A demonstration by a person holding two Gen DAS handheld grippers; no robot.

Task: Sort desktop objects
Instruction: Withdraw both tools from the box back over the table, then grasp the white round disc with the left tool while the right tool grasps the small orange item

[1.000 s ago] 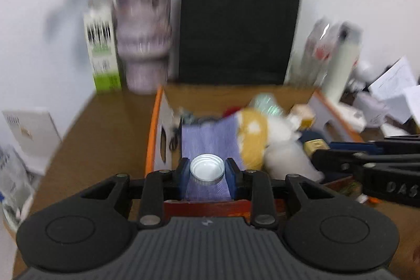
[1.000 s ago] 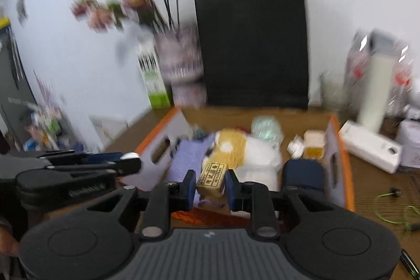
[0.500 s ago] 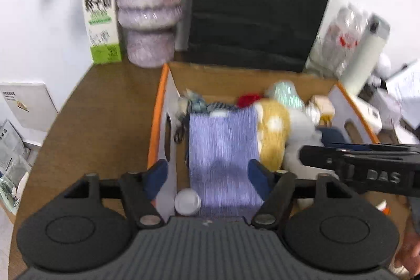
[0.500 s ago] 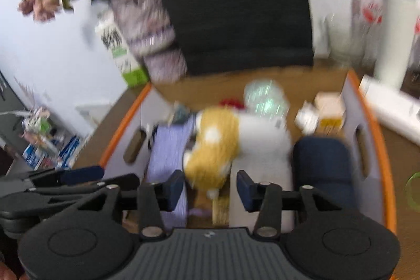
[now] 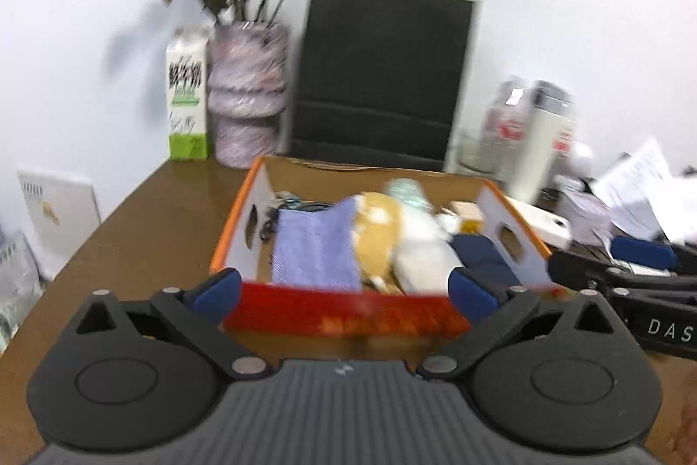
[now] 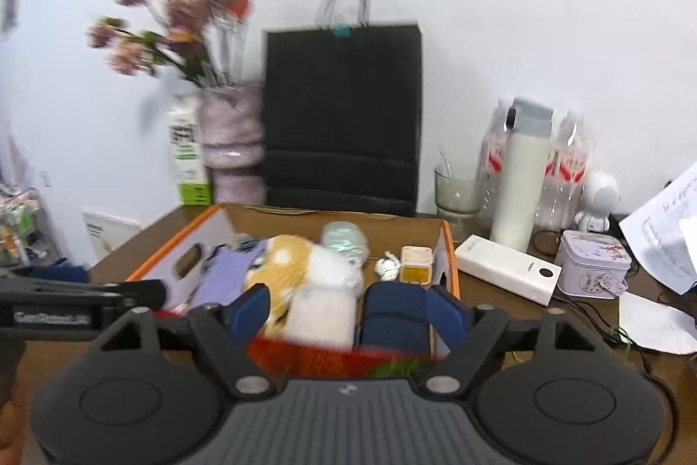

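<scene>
An orange-edged cardboard box (image 5: 244, 223) (image 6: 187, 247) stands on the brown desk, filled with a purple cloth (image 5: 316, 247), a yellow and white plush toy (image 5: 379, 229) (image 6: 287, 264), a dark blue pouch (image 6: 394, 312) and a small yellow jar (image 6: 416, 262). My left gripper (image 5: 344, 290) is open and empty, in front of the box's red near wall. My right gripper (image 6: 348, 306) is open and empty, just in front of the box. Each gripper shows at the edge of the other's view.
Behind the box stand a black paper bag (image 5: 383, 81), a vase of pink flowers (image 5: 246, 94) and a milk carton (image 5: 187, 101). To the right are a white bottle (image 6: 520, 177), a glass (image 6: 455, 192), a white power bank (image 6: 507, 269), a small tin (image 6: 594, 262) and papers (image 6: 666, 229).
Both grippers opened and let go: the left dropped a white-capped jar, the right a small labelled box, into the cardboard box. Both then pulled back and up.
</scene>
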